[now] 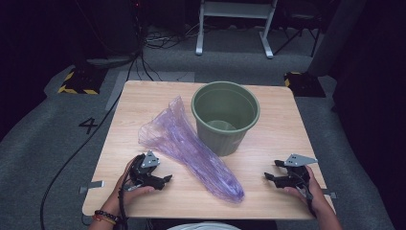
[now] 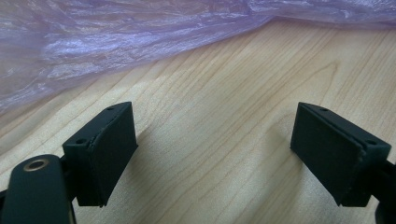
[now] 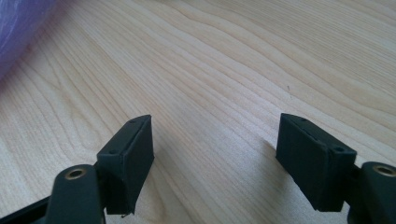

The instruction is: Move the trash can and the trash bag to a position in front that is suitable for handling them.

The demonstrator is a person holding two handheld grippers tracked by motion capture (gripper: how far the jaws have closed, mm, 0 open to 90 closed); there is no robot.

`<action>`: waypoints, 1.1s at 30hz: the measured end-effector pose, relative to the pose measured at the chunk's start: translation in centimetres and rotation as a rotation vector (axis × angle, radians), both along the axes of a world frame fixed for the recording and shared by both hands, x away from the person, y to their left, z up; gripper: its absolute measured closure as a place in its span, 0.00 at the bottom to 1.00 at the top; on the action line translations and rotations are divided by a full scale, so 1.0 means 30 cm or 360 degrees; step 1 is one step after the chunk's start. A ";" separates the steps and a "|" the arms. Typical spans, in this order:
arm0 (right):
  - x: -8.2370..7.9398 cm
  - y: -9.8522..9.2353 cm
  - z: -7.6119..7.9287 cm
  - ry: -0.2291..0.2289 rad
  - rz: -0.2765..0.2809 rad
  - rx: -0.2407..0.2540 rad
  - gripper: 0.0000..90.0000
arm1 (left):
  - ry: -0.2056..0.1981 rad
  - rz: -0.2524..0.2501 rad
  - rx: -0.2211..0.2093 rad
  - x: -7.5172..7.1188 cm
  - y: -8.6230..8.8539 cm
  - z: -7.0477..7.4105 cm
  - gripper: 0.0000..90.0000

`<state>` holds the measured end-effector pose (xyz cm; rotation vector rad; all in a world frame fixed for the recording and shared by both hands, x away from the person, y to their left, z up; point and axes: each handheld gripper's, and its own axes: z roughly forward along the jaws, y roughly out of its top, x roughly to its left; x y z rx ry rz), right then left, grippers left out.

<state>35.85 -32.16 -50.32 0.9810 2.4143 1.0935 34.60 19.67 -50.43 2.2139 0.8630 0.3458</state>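
Note:
A crumpled translucent purple plastic bag (image 1: 189,148) lies across the middle of the wooden table (image 1: 277,143), its wide mouth toward the back left and its narrow end near the front. A green plastic bin (image 1: 225,115) stands upright just right of it. My left gripper (image 1: 167,178) rests on the table left of the bag, open, with bare wood between its pads (image 2: 109,149); the purple bag (image 2: 116,42) fills the space ahead of it. My right gripper (image 1: 267,176) rests at the front right, open and holding nothing. A corner of the purple bag (image 3: 18,28) sits at its upper left.
The bin is empty inside. Grey carpet surrounds the table, with a black cable (image 1: 72,153) trailing on the left and a white frame (image 1: 234,24) standing behind. A metal bracket (image 1: 92,186) sticks out at the table's front left edge.

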 end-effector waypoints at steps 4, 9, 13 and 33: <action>0.000 0.000 0.000 0.0000 0.0000 0.0001 0.31 | -0.0002 -0.0002 -0.0001 0.001 0.000 0.000 0.16; 0.000 0.000 0.000 0.0001 -0.0001 0.0001 0.30 | -0.0003 -0.0003 0.0000 0.001 0.000 0.000 0.16; 0.000 0.000 0.000 0.0001 -0.0001 0.0001 0.30 | -0.0002 -0.0002 -0.0001 0.000 0.000 0.000 0.16; 0.012 -0.010 0.037 -0.0020 -0.0043 0.0105 0.30 | -0.0002 -0.0009 0.0003 0.002 0.000 0.001 0.16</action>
